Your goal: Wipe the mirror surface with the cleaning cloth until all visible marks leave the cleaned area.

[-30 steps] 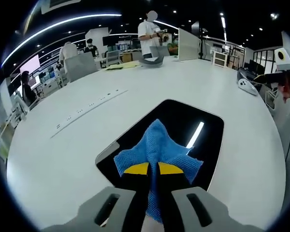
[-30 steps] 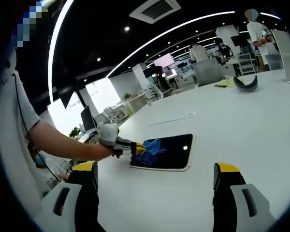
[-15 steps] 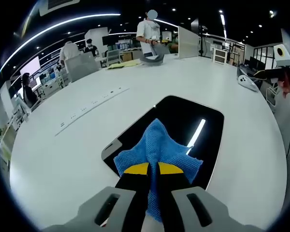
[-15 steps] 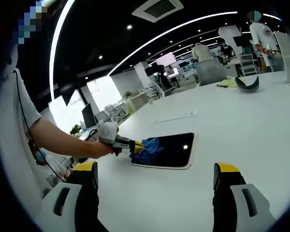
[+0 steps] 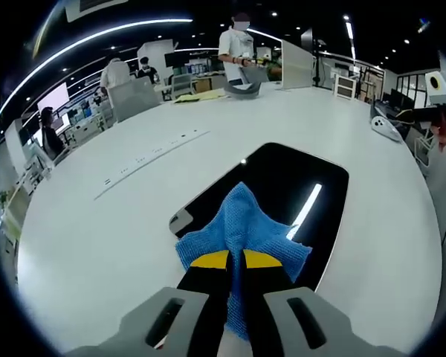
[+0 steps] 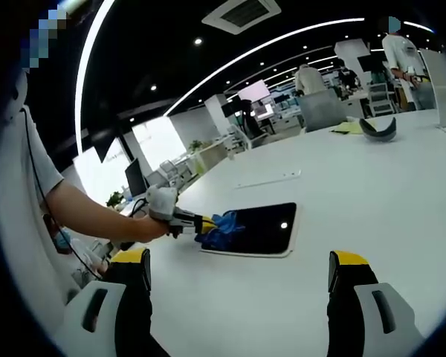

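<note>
A dark rectangular mirror [image 5: 297, 186] with a pale rim lies flat on the white table [image 5: 119, 223]. My left gripper [image 5: 236, 259] is shut on a blue cleaning cloth [image 5: 241, 227], which rests on the mirror's near end. In the right gripper view the same left gripper [image 6: 201, 223], held by a gloved hand, presses the cloth [image 6: 219, 227] at the left end of the mirror [image 6: 264, 227]. My right gripper [image 6: 238, 271] is open and hangs above the table in front of the mirror, its jaws wide apart with nothing between them.
A long strip [image 5: 152, 152] lies on the table to the left of the mirror. A grey curved object [image 5: 241, 89] and yellow papers [image 5: 201, 95] sit at the far edge, where people stand. A white device [image 5: 386, 128] rests at the right edge.
The left gripper has drawn the cloth back towards the mirror's near end, so more bare glass shows beyond it. The right gripper stays open and still.
</note>
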{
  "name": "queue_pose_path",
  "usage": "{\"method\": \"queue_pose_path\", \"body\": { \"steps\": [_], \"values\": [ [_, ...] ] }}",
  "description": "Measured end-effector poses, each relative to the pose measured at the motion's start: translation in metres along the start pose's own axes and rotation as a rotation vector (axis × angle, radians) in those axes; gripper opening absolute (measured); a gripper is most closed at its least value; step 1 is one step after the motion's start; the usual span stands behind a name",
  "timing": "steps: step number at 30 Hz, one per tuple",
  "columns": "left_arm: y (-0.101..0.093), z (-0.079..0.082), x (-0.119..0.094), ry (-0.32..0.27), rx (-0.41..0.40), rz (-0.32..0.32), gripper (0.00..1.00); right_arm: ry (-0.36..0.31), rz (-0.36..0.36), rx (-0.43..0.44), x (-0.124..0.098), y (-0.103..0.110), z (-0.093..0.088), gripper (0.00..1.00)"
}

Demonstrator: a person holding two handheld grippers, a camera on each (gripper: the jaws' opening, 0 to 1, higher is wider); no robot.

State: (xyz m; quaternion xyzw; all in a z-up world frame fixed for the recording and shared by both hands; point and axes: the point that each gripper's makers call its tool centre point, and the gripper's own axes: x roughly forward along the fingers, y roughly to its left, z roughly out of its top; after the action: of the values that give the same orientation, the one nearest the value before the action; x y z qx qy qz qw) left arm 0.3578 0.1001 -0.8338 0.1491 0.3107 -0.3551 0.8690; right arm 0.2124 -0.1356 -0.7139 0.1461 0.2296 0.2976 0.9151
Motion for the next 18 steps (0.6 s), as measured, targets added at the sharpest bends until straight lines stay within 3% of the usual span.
{"method": "queue_pose_path", "body": {
  "steps": [18],
  "values": [
    [-0.0006,-0.0057,-0.0081,-0.006,-0.003,0.021,0.03,-0.007,-0.024,0.003,-0.0065,-0.004,-0.0027,1.0]
  ]
}}
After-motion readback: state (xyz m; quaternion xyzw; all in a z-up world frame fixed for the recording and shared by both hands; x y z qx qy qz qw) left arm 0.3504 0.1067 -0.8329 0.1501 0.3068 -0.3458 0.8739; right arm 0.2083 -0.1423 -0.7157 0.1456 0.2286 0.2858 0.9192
